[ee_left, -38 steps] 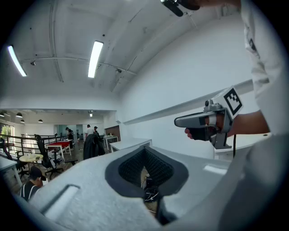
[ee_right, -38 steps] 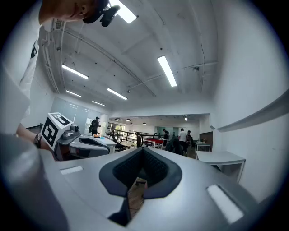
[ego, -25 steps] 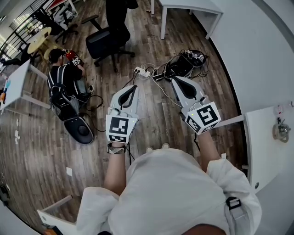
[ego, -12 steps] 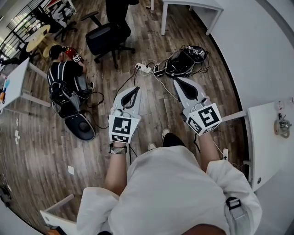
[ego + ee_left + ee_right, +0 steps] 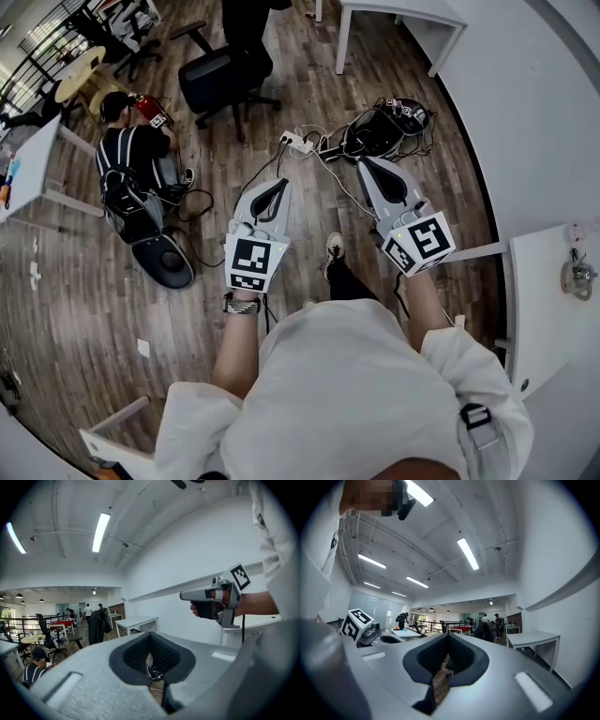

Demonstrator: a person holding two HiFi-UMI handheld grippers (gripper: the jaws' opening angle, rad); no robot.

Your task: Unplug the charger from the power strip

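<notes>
Forward comes the person's white shoe point(image 5: 334, 247), now showing between the grippers. Left gripper point(image 5: 280, 182) and right gripper point(image 5: 364, 162) are both clamped shut and empty. Ahead, across open wood planks point(image 5: 309, 211), the white power strip point(image 5: 294, 142) lies among tangled cables point(image 5: 323, 167), well apart from both. Its charger is too small to make out.

A white short-sleeved shirt point(image 5: 347, 394) and wristband point(image 5: 239, 304), grey left tool point(image 5: 279, 183) and right tool point(image 5: 365, 162) bearing black-and-white marker cubes point(image 5: 251, 263).
</notes>
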